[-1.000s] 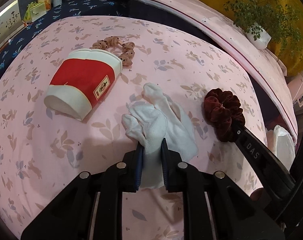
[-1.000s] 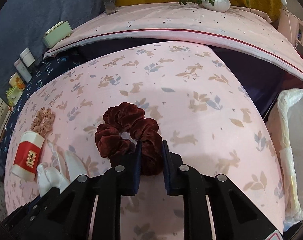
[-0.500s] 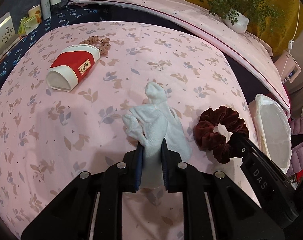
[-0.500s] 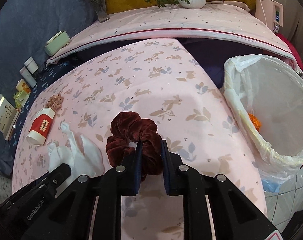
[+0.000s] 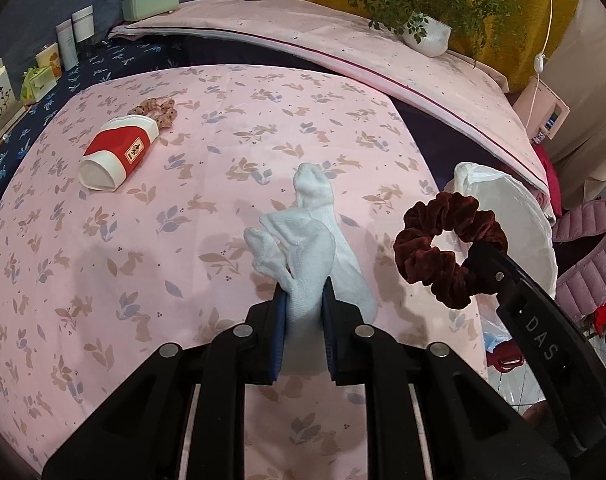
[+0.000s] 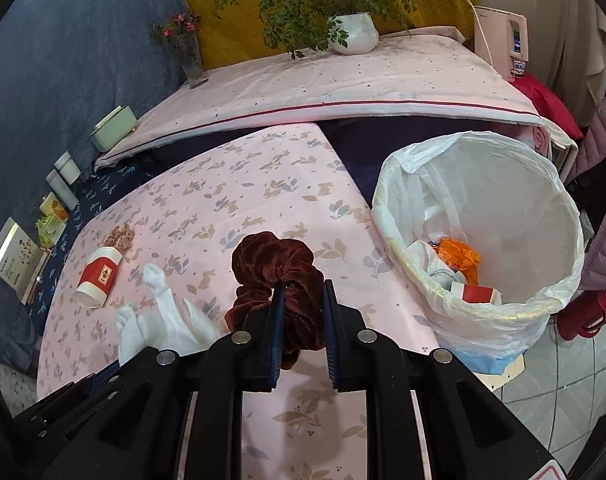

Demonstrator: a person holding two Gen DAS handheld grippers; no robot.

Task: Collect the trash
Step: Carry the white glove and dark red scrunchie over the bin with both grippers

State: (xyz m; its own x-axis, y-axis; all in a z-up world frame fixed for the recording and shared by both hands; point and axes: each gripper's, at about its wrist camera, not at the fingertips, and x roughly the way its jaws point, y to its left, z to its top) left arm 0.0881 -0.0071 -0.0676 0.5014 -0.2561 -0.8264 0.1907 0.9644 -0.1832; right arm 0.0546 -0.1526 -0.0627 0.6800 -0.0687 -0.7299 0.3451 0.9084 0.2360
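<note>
Clamped between the blue pads of the left gripper point(image 5: 305, 300): a bunched white knitted sock point(image 5: 299, 248), lifted off the pink rabbit-and-leaf printed bedsheet point(image 5: 175, 280), loose ends sticking up and away from the jaws, which stand only narrowly apart around the fabric. Just beside it to the right, pinched in the right gripper point(image 6: 301, 300): a dark maroon velvet scrunchie point(image 6: 273, 264), jaws likewise nearly closed on a fold of its ring, the rest bulging out above and to the left of the fingers. Both held above the sheet near its right edge.

Off that edge, on the tiled floor, a round bin lined with a translucent white plastic bag point(image 6: 483, 312), open at the top; inside, white crumpled paper, an orange scrap point(image 6: 461, 256) and a red-and-white paper cup point(image 6: 477, 294).

Well apart on the far left of the sheet, lying on its side, a second red-and-white paper cup with a small label point(image 5: 119, 154), touching a beige dotted scrunchie point(image 5: 159, 108) behind it.

Beyond, a white pot holding a green leafy plant point(image 6: 351, 32) on a pale pink cloth-covered ledge, against a mustard-yellow backing.
</note>
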